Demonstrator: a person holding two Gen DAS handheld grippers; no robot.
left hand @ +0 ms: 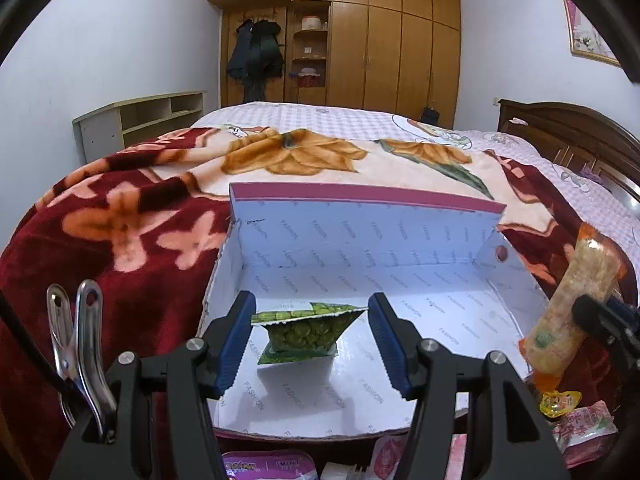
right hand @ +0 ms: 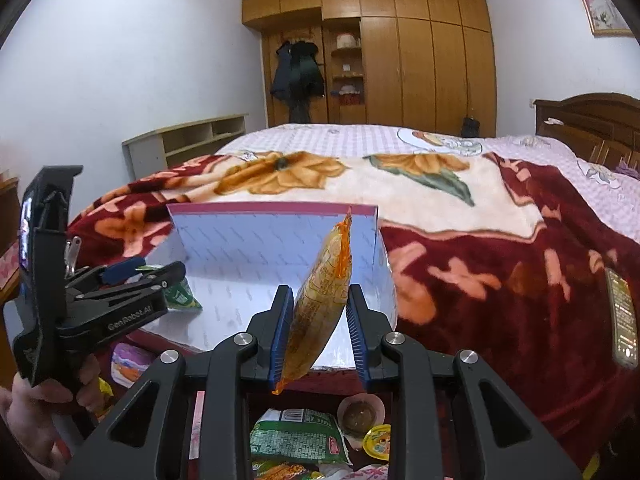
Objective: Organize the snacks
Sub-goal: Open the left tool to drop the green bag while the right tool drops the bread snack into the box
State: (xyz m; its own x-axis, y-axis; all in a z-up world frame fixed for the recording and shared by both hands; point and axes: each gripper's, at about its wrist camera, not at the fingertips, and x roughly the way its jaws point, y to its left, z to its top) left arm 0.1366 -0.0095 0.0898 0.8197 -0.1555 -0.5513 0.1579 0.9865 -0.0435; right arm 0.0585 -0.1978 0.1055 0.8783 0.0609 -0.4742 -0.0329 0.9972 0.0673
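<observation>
An open white box (left hand: 440,304) with a raised purple-edged lid lies on the bed; it also shows in the right wrist view (right hand: 248,280). A green pea packet (left hand: 308,330) lies on its floor. My left gripper (left hand: 312,340) is open just above the box's near part, with the packet between and beyond its fingers, untouched. My right gripper (right hand: 318,328) is shut on an orange-yellow snack packet (right hand: 320,300), held upright over the box's near right edge. That packet shows at the right of the left wrist view (left hand: 568,308).
Several loose snack packets lie in front of the box: a green one (right hand: 300,436), a pink one (left hand: 584,432), a small yellow one (left hand: 560,402). The red floral blanket (right hand: 500,272) covers the bed. A long dark packet (right hand: 622,316) lies at the right.
</observation>
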